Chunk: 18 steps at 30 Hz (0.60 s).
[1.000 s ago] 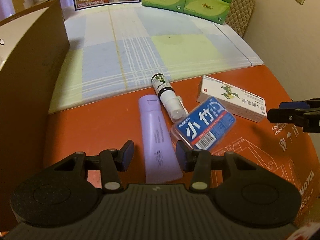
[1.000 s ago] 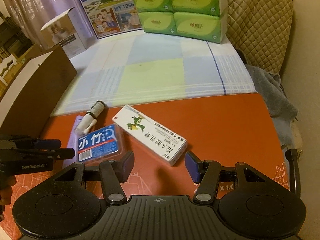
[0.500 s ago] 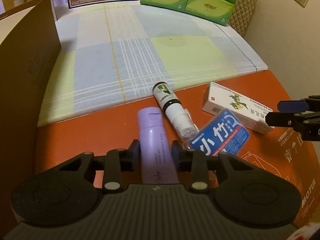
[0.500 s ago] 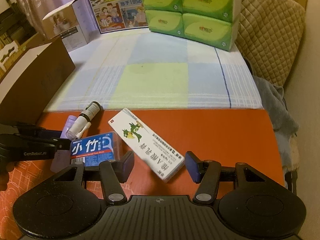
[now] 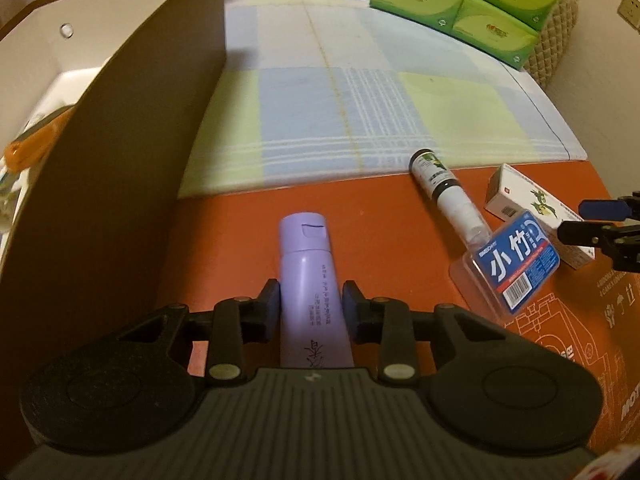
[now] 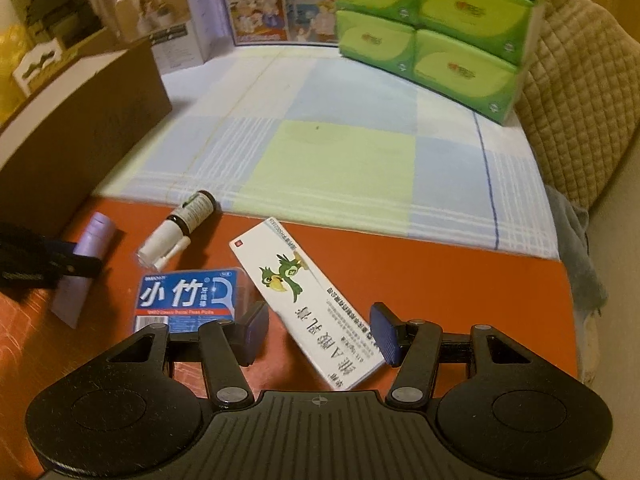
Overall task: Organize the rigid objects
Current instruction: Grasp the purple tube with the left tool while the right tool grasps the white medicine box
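Observation:
My left gripper (image 5: 311, 300) is shut on a lilac tube (image 5: 310, 276), cap pointing away, lifted off the orange surface (image 5: 380, 248). It also shows in the right wrist view (image 6: 86, 256). A spray bottle (image 5: 444, 192), a blue floss-pick case (image 5: 516, 264) and a white medicine box (image 5: 532, 208) lie to the right. My right gripper (image 6: 318, 332) is open, its fingers either side of the near end of the medicine box (image 6: 308, 304), beside the floss-pick case (image 6: 188, 296) and the spray bottle (image 6: 180, 228).
A tall brown cardboard box wall (image 5: 120, 160) stands close on the left, with items inside. A checked cloth (image 6: 340, 160) covers the surface beyond. Green tissue packs (image 6: 432, 28), a picture carton (image 6: 276, 12) and a quilted cushion (image 6: 572, 92) stand at the back.
My left gripper closed on the lilac tube and swung left with it toward the cardboard box. My right gripper moved forward over the near end of the medicine box, still open.

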Each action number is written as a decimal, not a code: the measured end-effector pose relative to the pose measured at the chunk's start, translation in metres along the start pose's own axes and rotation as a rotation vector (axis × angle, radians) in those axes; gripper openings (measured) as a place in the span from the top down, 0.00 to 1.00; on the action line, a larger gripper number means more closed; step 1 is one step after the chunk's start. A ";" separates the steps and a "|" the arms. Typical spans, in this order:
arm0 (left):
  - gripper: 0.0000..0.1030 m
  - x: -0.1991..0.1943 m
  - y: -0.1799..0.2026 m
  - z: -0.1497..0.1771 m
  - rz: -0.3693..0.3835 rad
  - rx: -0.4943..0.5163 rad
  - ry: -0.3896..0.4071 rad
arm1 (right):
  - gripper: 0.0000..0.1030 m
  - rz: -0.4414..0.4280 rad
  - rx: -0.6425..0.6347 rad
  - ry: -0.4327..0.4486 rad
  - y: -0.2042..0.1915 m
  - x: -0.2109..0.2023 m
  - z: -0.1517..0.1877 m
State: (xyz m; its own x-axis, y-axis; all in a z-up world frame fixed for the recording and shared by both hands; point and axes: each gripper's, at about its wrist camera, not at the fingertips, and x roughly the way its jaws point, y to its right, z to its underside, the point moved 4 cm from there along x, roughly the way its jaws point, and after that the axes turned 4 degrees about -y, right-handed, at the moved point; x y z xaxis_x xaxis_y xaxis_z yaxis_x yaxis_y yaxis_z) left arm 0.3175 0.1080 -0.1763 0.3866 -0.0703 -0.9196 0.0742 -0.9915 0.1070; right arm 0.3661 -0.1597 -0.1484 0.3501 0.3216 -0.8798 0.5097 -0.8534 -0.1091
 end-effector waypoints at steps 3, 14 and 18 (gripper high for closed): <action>0.72 -0.001 0.000 0.003 0.004 -0.015 0.000 | 0.48 0.006 -0.051 -0.002 -0.001 0.008 -0.001; 0.72 0.004 0.008 -0.003 -0.016 0.001 -0.005 | 0.55 0.026 -0.178 0.019 -0.013 0.017 -0.003; 0.73 0.007 0.017 -0.004 -0.039 0.039 -0.006 | 0.60 0.041 -0.183 0.014 -0.015 0.014 0.000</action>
State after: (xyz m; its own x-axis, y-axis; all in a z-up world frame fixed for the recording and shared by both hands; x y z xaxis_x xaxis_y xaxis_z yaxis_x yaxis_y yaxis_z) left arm 0.3250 0.0912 -0.1790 0.3790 -0.0320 -0.9249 0.0529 -0.9970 0.0562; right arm 0.3632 -0.1425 -0.1593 0.3839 0.2952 -0.8749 0.6290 -0.7773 0.0137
